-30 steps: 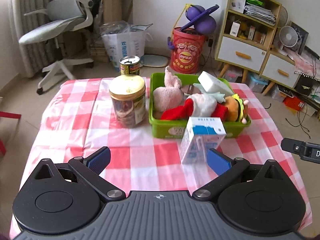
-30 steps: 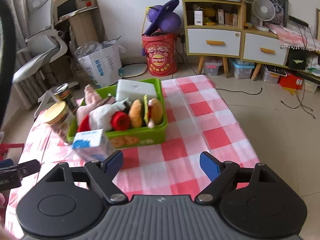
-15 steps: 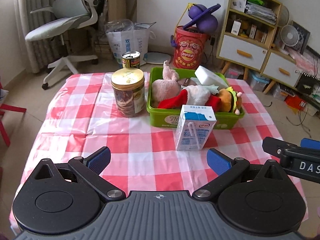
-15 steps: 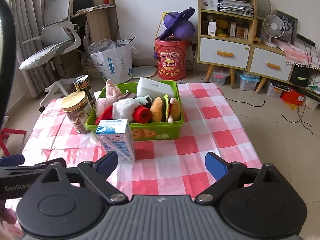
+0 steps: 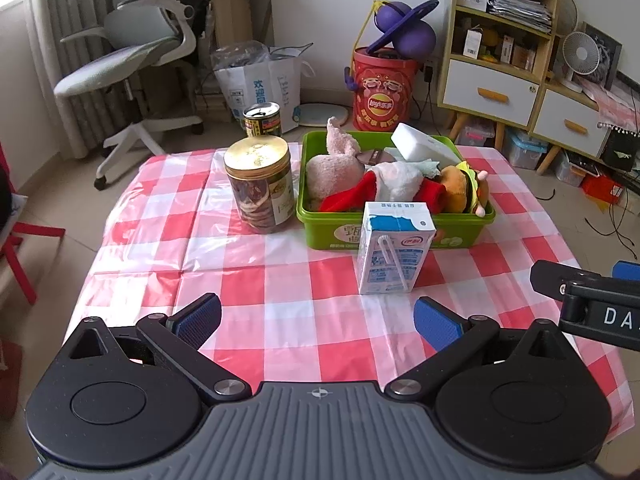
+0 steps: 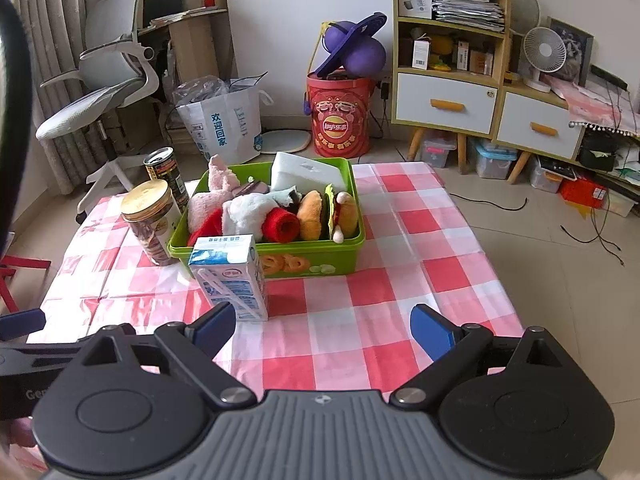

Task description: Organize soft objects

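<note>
Since a second ago, right gripper (image 6: 322, 330) jaws have just been opening, nothing between; milk carton (image 6: 230, 276) now upright, just ahead of its left finger. Left gripper (image 5: 318, 320) wide apart, empty, bare checkered tablecloth (image 5: 280, 288) ahead. Beyond, green bin (image 5: 394, 236) holds plush toys (image 5: 384, 186); far red bucket (image 5: 382, 88) reads "Lay's".

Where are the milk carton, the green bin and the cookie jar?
milk carton (image 5: 394, 258), left wrist view, front face.
green bin (image 6: 320, 266), right wrist view, front wall.
cookie jar (image 5: 260, 190), left wrist view, clear side.
</note>
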Demonstrator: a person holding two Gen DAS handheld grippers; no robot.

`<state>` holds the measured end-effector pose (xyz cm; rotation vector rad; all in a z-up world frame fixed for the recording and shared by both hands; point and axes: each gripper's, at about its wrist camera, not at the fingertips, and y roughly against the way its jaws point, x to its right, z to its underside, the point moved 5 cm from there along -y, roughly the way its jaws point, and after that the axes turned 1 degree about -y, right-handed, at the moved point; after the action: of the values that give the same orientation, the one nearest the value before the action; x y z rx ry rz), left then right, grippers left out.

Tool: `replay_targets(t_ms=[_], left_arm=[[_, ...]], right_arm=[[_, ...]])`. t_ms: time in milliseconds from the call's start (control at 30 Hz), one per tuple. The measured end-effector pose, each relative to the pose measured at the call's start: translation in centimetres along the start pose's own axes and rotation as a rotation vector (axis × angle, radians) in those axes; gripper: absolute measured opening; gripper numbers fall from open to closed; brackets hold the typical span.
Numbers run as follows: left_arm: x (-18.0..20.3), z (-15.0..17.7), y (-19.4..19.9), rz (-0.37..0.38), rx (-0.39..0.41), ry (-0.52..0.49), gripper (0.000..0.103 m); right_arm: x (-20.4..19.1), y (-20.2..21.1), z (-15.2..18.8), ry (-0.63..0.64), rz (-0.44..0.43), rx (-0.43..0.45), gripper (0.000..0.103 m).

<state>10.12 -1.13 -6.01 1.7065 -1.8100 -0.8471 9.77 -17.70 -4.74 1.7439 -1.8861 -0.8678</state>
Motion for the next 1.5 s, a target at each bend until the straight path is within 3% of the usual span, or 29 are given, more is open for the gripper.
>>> replay_targets(t_ms=[1500], left_arm=[[0.14, 0.11, -0.24, -0.013, -0.004, 0.001, 0.098]], right_arm=[[0.35, -0.11, 0.24, -0.002, 0.014, -0.007, 0.080]])
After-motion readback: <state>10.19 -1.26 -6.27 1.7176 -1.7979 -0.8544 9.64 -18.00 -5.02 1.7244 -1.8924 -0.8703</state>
